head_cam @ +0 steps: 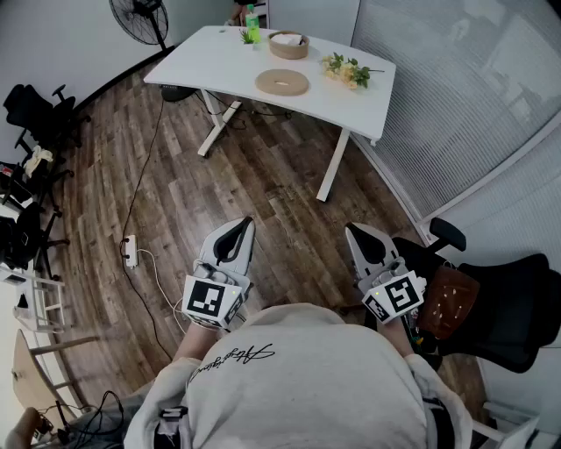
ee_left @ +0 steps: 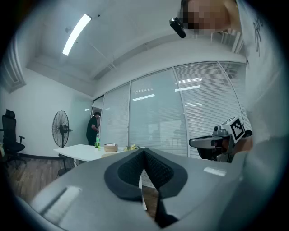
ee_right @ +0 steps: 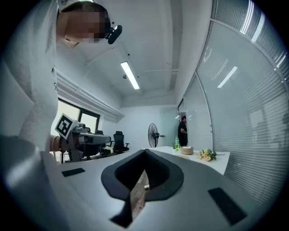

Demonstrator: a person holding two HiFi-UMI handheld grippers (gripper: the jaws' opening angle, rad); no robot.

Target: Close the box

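I report left gripper (head_cam: 243, 224) and right gripper (head_cam: 357, 231) both closed empty, far from the table (head_cam: 349, 98) at top; the box (head_cam: 288, 46) looks uncovered, task unstarted.

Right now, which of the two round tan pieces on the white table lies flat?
The tan disc-shaped lid, nearer the person; the round tan box behind it stands taller and open.

Office room, wood-plank floor (head_cam: 263, 193).
White desk (head_cam: 210, 57) far centre; pedestal fan (head_cam: 140, 16) far left; black office chairs (head_cam: 37, 110) left; window blinds (head_cam: 456, 88) right; ceiling strip light (ee_left: 76, 34).
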